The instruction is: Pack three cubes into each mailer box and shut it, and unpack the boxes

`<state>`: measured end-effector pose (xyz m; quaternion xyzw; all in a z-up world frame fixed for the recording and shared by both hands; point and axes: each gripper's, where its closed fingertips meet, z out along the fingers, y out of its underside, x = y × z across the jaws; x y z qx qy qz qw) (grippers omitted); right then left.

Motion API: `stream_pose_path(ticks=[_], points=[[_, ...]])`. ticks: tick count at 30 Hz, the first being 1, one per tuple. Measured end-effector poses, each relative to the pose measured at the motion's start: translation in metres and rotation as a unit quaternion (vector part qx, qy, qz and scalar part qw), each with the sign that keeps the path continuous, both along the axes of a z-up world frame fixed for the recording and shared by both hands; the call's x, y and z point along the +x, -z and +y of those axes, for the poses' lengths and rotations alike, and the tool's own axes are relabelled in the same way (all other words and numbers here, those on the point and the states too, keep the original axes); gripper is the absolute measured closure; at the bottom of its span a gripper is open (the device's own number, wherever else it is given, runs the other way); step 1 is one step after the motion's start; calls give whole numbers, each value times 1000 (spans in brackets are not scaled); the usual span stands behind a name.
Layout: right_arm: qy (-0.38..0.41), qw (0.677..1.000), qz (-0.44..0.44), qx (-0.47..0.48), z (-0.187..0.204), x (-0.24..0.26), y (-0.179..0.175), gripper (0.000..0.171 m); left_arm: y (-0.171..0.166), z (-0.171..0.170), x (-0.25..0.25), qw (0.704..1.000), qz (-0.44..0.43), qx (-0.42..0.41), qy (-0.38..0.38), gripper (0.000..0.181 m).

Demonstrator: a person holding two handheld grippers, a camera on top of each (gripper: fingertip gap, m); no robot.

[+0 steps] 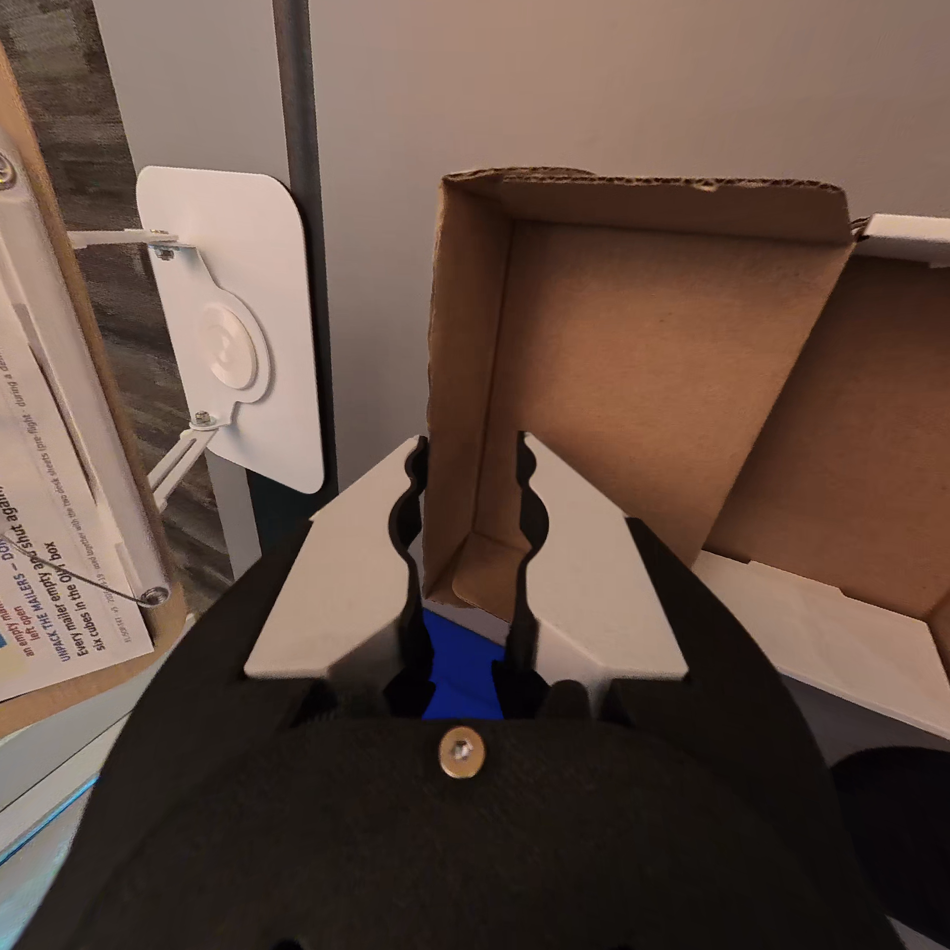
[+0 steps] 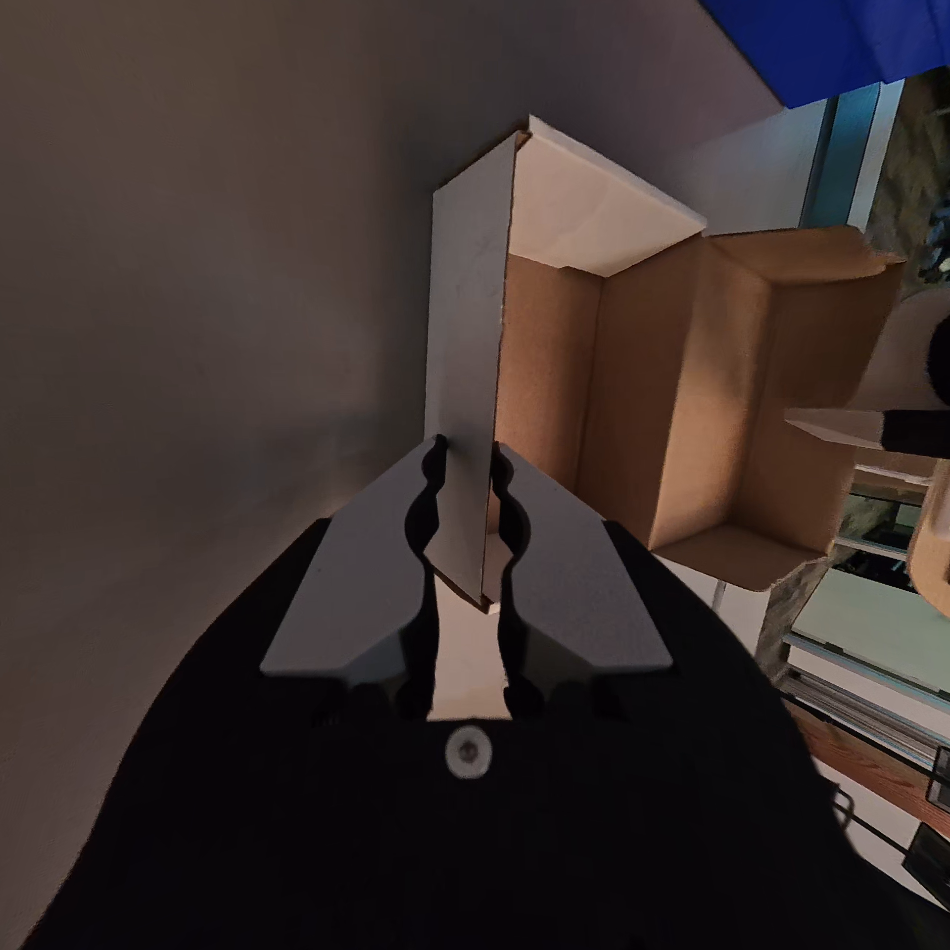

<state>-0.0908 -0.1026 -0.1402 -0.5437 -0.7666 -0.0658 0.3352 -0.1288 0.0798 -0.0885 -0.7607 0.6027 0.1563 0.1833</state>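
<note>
Pinching the box point(image 2: 642, 390) wall, right gripper point(image 2: 468, 447) is holding it narrow — left gripper point(image 1: 470, 442) is straddling the lid point(image 1: 642, 370) edge, parted. Light, bendy cardboard — gripping near folds looks safest.

The mailer box point(image 2: 668, 390) is open, white outside and brown inside, its inside bare where it shows, with one side wall point(image 2: 465, 360) standing upright.
</note>
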Motion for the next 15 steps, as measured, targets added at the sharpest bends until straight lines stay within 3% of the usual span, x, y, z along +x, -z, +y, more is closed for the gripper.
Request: stream_pose_path(ticks=[5, 10, 15], points=[[6, 1000, 12, -9, 1, -1, -1, 153, -12, -9, 6, 999, -35, -26, -13, 127], [8, 999, 32, -19, 1, -4, -5, 138, -41, -16, 19, 995, -94, -21, -9, 124], [-1, 996, 77, -45, -5, -10, -20, 120, -86, -23, 13, 988, -150, 36, -17, 122]])
